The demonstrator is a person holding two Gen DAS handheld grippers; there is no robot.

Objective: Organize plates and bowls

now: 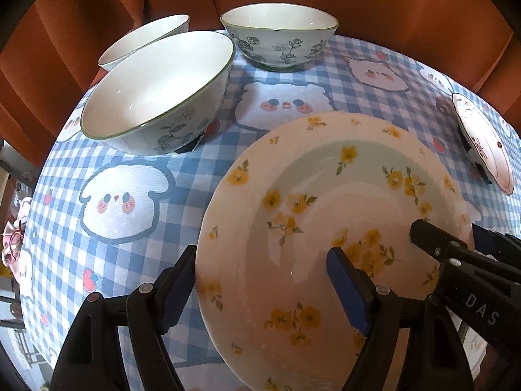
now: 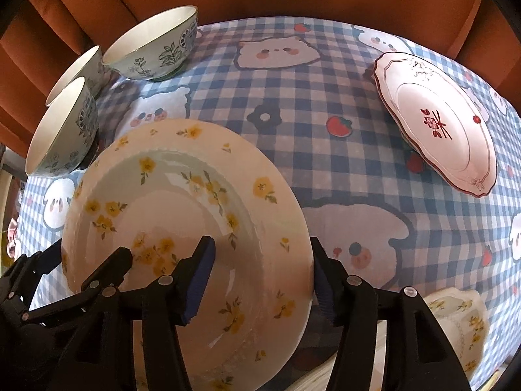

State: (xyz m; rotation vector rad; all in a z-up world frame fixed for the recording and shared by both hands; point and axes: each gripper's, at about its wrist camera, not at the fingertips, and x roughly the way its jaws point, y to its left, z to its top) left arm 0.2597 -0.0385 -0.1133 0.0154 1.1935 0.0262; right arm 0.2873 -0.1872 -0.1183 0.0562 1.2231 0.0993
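Observation:
A cream plate with yellow flowers [image 1: 309, 228] [image 2: 182, 221] is held tilted above the checked tablecloth. My left gripper [image 1: 263, 290] straddles its left rim, one finger outside, one inside. My right gripper [image 2: 263, 277] straddles its right rim the same way. Both sets of jaws stand wide, and whether the pads press the rim is unclear. Three white bowls with green floral print [image 1: 156, 97] [image 1: 280, 36] [image 1: 146, 39] stand at the far left. A white plate with red trim [image 2: 436, 120] [image 1: 485, 143] lies at the right.
The table carries a blue-white checked cloth with cartoon prints [image 2: 293, 104]. Orange curtains [image 1: 390, 0] hang behind it. A second yellow-flowered dish [image 2: 462, 322] sits at the near right edge in the right wrist view.

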